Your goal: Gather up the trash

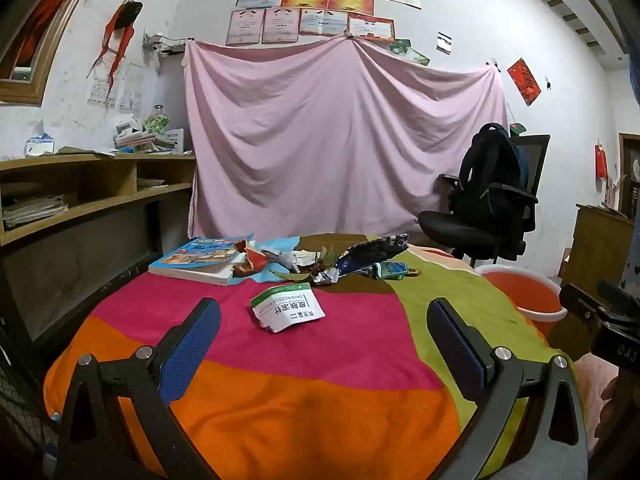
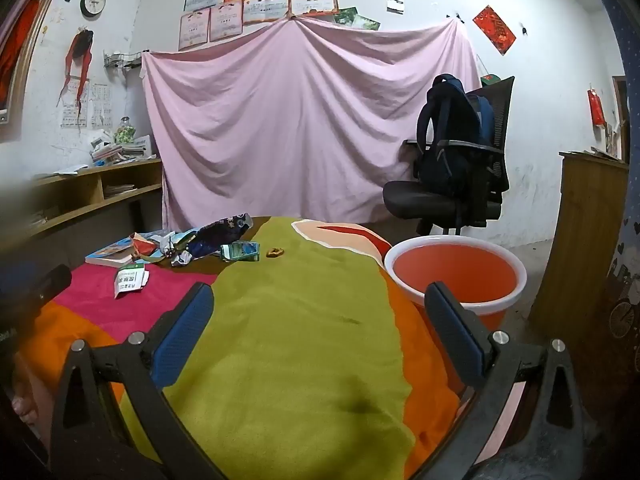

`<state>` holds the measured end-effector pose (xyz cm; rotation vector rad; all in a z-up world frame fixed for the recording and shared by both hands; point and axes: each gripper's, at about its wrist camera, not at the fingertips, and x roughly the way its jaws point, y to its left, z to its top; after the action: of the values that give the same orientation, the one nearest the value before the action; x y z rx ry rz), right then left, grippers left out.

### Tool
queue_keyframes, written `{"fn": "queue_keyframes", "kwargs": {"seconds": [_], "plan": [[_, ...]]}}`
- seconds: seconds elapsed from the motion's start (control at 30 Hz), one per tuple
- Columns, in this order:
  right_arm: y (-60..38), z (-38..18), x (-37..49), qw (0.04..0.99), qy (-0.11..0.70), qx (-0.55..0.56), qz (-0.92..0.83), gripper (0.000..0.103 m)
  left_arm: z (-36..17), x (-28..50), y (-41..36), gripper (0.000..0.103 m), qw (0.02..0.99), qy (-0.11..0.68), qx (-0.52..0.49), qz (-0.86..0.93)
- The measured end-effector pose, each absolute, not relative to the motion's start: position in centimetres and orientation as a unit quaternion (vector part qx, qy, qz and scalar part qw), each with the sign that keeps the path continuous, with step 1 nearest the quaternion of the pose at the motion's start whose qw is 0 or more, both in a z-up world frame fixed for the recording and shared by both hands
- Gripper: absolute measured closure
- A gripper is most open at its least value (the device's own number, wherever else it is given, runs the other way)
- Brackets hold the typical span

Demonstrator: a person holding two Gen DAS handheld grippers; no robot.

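Left gripper (image 1: 320, 320) is spread wide and empty, with the torn white-and-green packet (image 1: 287, 309) at 12 o'clock just ahead. It looks light and flimsy, so I'd pinch a flat edge. Right gripper (image 2: 318, 312) gapes empty too, orange basin (image 2: 456, 270) at 2 o'clock.

The right gripper (image 2: 318, 316) has its fingers (image 2: 182, 334) wide apart, with nothing between them, over a bright cloth (image 2: 304, 320). An orange bucket (image 2: 456, 270) sits to the right. A pile of trash (image 2: 192, 246) lies far left, beside a book (image 2: 110, 255).
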<state>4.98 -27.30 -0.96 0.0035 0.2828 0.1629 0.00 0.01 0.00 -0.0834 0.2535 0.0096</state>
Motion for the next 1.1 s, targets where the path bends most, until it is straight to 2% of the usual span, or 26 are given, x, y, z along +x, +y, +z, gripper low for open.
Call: {"fn": "queue_keyframes", "kwargs": {"seconds": [1.1], "plan": [[-27.15,-0.99,5.11,0.987,0.142,0.003,0.081,0.000,-0.01,0.02,0.00,0.002,0.991,0.126,-0.040,0.005]]}}
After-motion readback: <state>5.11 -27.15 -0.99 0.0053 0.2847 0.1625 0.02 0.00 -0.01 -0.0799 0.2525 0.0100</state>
